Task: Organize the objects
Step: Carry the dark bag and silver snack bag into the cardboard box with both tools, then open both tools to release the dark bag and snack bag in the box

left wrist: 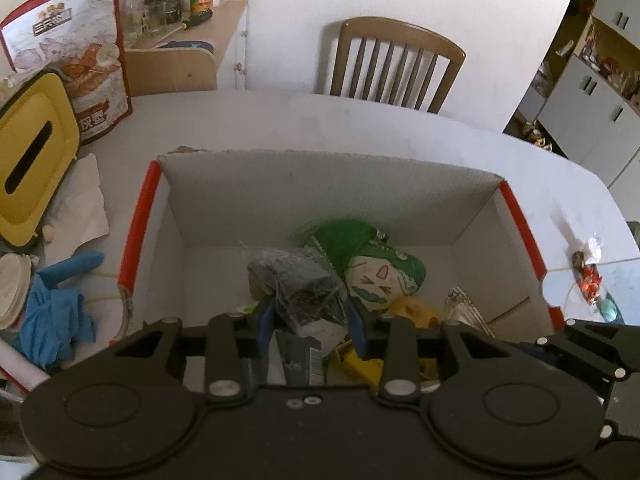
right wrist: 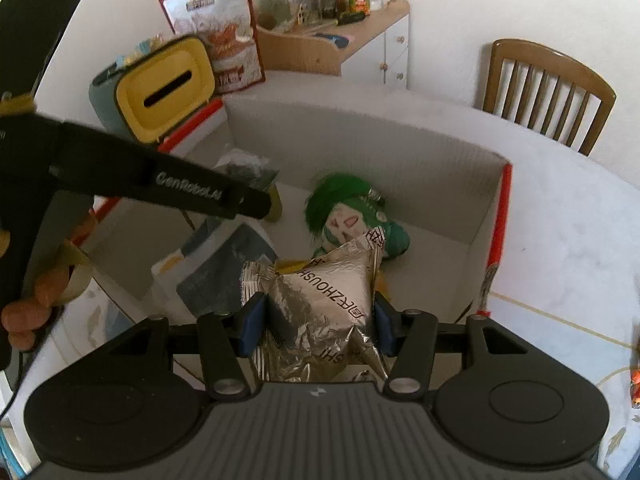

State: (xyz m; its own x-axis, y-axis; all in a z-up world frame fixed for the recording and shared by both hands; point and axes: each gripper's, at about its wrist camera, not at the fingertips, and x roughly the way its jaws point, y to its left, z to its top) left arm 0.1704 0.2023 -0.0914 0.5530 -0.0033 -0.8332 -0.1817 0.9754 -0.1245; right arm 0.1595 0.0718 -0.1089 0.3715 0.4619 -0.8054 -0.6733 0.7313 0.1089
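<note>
Both claws hung over the box point(left wrist: 476, 208): the left claw point(left wrist: 310, 320) clamped a light, crinkly clear bag point(left wrist: 298, 284), the right claw point(right wrist: 320, 322) a crushable foil pouch point(right wrist: 320, 296) mid-body, plush doll point(right wrist: 348, 216) at twelve o'clock.

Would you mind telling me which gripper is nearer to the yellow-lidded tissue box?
Left. The left gripper, shut on a clear packet, hangs over the cardboard box's side towards the tissue box. The right gripper, holding a foil bag, is farther across.
</note>
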